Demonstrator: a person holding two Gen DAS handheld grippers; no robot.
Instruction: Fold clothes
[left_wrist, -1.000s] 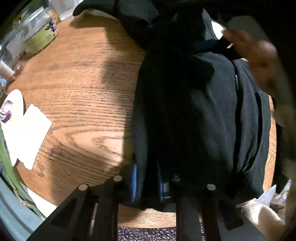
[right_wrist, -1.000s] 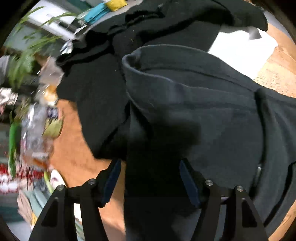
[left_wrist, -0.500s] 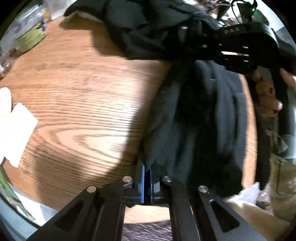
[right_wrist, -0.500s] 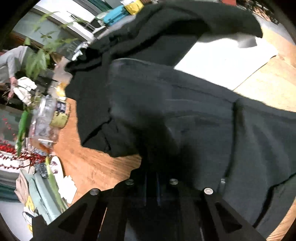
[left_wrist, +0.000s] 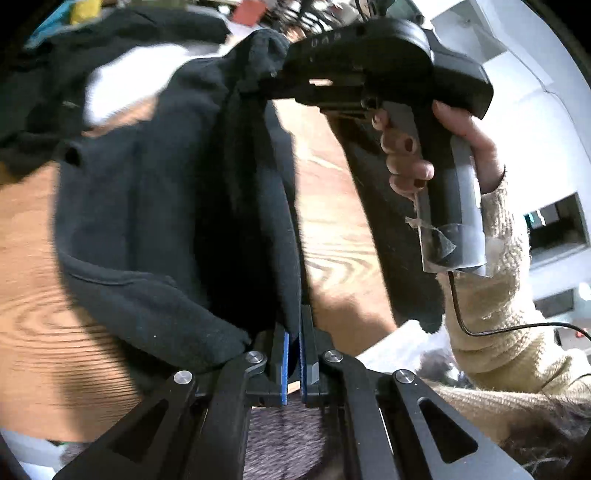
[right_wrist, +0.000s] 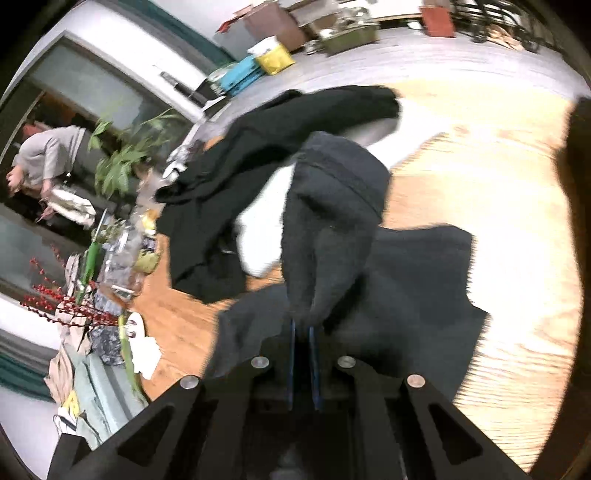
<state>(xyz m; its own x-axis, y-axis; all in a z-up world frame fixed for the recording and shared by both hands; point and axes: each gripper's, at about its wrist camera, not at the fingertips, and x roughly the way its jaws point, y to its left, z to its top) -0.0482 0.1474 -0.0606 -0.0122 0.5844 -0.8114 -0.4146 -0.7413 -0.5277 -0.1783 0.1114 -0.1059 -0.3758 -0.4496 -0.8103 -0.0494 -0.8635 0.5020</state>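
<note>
Fingers of my left gripper (left_wrist: 292, 363) are pinched on an edge of the dark garment (left_wrist: 177, 206), blue pads nearly meeting with only cloth between. Fingers of my right gripper (right_wrist: 303, 363) likewise clamp a bunched fold of the same garment (right_wrist: 328, 229); both sets have just been closing onto it.

Garment position: lifted and strung between the two grips, lower part draping toward the wooden table (left_wrist: 343, 236). From the left wrist view, my right hand (left_wrist: 436, 147) wraps the other gripper's handle farther off, cloth hanging from its nose.

Reason for two-point hold, as I judge it: gripping separate points lets the cloth hang flat under its own weight, so creases fall out before laying down.

Far left on the table: a heap of black clothing (right_wrist: 258, 162) over something white (right_wrist: 258, 236). Probably the unfolded pile, kept clear of the working area.

Frames blurred; exact garment edge held, cannot tell.
</note>
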